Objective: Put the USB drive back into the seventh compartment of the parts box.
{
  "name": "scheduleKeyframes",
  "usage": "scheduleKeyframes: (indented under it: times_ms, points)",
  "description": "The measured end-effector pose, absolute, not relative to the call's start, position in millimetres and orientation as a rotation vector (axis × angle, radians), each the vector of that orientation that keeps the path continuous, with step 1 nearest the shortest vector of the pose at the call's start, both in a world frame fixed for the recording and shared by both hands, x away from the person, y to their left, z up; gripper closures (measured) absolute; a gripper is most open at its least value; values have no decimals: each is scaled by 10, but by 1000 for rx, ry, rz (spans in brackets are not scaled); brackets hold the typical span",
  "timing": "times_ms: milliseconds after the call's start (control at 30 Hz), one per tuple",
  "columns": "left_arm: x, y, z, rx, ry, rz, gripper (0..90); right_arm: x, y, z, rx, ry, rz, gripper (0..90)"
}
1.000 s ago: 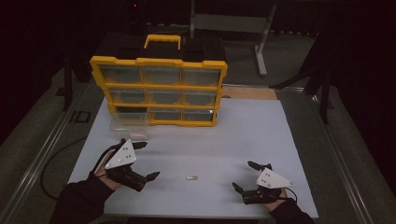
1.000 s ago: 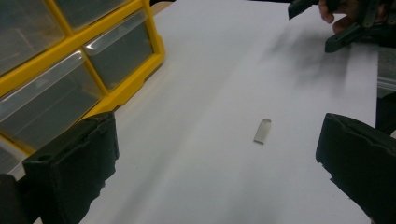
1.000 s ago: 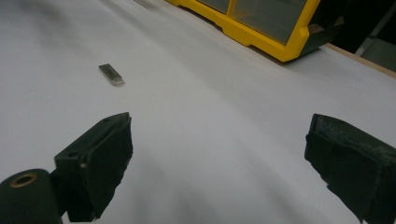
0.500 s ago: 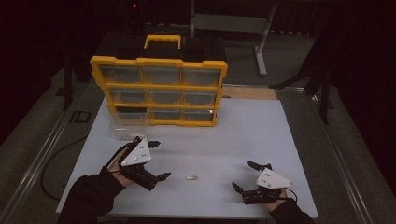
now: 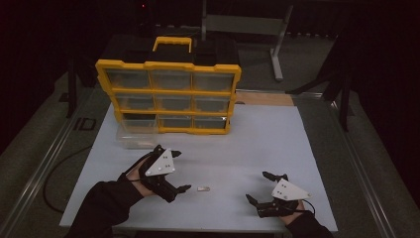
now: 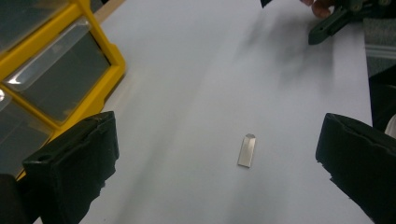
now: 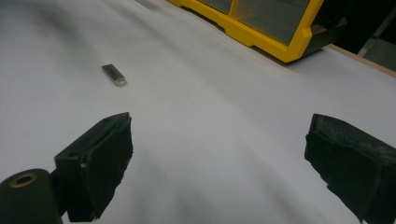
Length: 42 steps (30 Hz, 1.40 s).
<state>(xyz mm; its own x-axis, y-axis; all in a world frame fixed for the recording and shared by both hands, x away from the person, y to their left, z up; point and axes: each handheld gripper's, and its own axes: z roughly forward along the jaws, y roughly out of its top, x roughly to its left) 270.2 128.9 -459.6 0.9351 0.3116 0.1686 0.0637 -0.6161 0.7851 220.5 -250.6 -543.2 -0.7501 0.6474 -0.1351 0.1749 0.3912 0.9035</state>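
High view has the little metal tab [image 5: 203, 189] lying flat on the white desk [image 5: 257, 144], between your two tongs and just beside the left tongs [image 5: 180, 171], whose jaws are spread wide. Right tongs [image 5: 258, 187] are released too, empty, well apart from it. It looks thin, stiff, light and slippery, so pinch it across the long edges. Compared with a moment back, your left hand has slid in toward it; the tab itself hasn't budged.

Organizer: we see a yellow drawer cabinet [image 5: 168, 96] standing well beyond the left claw.
Drawer: we spot a clear one [image 5: 136, 138] pulled out, nearer that claw.
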Motion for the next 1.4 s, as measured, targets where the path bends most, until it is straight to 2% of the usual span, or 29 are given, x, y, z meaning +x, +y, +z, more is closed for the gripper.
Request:
scheduleKeyframes:
  times_ms: [533, 1400]
  points:
    - [2741, 1033, -4790, 2255, 202, 306, 4, 2202, -2505, -5435, 690, 2193, 1337, 79]
    - [2826, 826, -5195, 2309, 198, 177, 5, 2210, -2506, -5442, 689, 2204, 1357, 80]
